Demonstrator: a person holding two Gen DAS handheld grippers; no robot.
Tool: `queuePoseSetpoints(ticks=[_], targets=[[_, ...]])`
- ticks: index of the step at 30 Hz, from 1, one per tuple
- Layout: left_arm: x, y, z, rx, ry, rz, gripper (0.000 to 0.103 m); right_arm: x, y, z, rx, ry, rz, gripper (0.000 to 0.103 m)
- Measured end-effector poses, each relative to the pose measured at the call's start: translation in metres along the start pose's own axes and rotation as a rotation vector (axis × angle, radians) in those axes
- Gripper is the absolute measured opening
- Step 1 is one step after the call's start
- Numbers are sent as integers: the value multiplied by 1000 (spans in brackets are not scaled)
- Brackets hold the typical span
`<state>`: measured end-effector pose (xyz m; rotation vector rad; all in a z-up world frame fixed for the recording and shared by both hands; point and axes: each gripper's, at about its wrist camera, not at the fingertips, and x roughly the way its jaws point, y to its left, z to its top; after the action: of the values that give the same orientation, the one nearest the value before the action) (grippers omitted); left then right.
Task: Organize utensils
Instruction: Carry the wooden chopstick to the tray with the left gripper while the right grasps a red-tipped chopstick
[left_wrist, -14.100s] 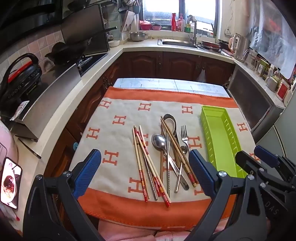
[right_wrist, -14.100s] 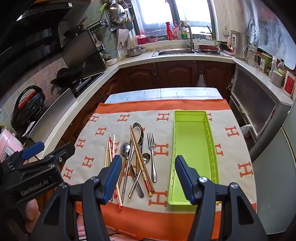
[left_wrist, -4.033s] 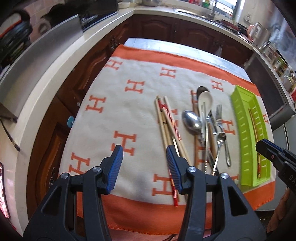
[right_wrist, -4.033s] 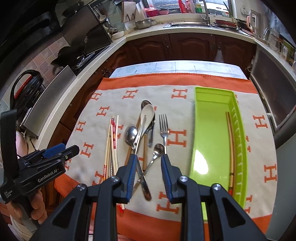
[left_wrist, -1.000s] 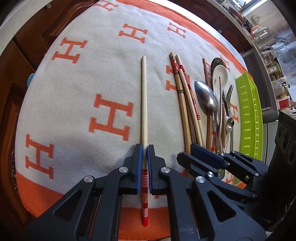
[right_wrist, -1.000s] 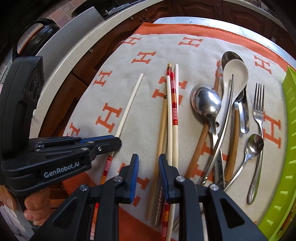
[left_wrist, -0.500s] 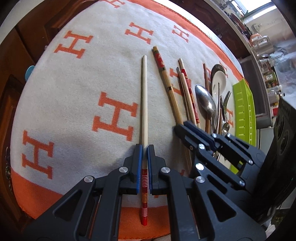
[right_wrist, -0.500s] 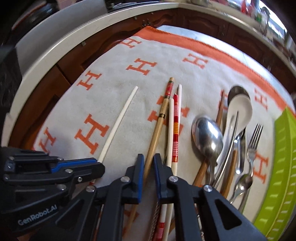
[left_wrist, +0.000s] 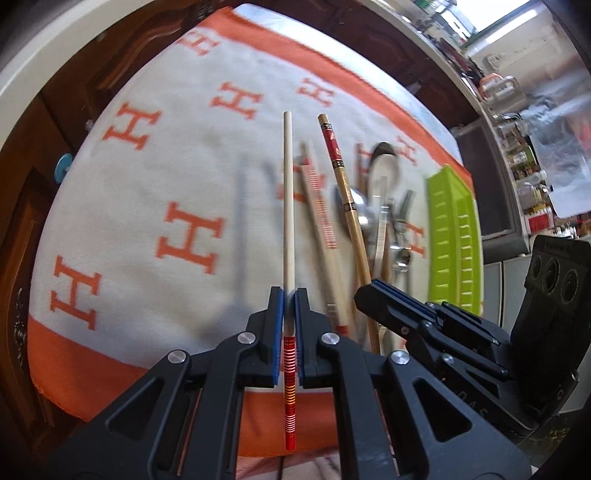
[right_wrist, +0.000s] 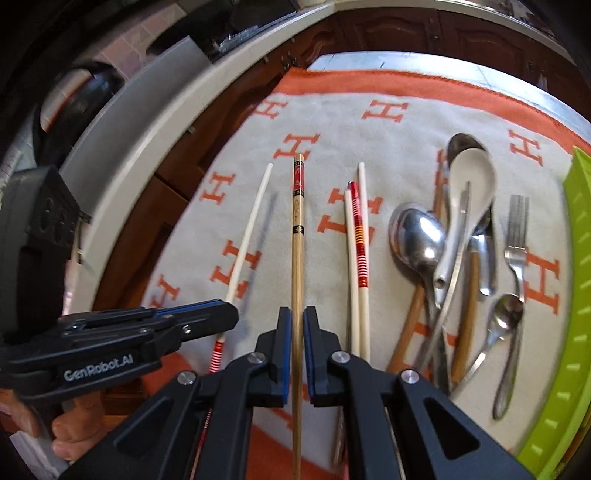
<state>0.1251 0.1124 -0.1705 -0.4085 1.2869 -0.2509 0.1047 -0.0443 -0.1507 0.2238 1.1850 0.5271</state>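
My left gripper (left_wrist: 289, 295) is shut on a white chopstick (left_wrist: 287, 192) with a red striped end and holds it lifted above the cloth. My right gripper (right_wrist: 297, 317) is shut on a wooden chopstick (right_wrist: 297, 236) with a red tip, also lifted. The white chopstick also shows in the right wrist view (right_wrist: 245, 236), and the wooden one in the left wrist view (left_wrist: 347, 206). More chopsticks (right_wrist: 356, 258), spoons (right_wrist: 421, 240) and a fork (right_wrist: 517, 236) lie on the cloth. The green tray (left_wrist: 452, 236) stands to the right.
An orange and cream cloth (right_wrist: 369, 147) with H marks covers the table. A kitchen counter (right_wrist: 147, 122) runs along the left. A white ceramic spoon (right_wrist: 469, 192) lies over the metal cutlery.
Both grippers have lifted their chopsticks off the cloth and drawn back a little. The view is blurred by the motion.
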Motion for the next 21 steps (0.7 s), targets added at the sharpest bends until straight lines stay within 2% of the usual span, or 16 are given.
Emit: queuePoseSetpoints(ticks=[3, 9, 14, 21], targets=[[-6, -31, 1, 47, -18, -1, 3, -23, -10, -4, 31, -42, 28, 6], [-4, -122, -1, 179, -29, -20, 4, -75, -51, -16, 123, -142, 29, 6], [19, -203, -6, 276, -13, -41, 4, -118, -99, -33, 221, -226, -26, 6], [50, -267, -11, 331, 16, -77, 4, -152, -159, -54, 317, -284, -103, 6]])
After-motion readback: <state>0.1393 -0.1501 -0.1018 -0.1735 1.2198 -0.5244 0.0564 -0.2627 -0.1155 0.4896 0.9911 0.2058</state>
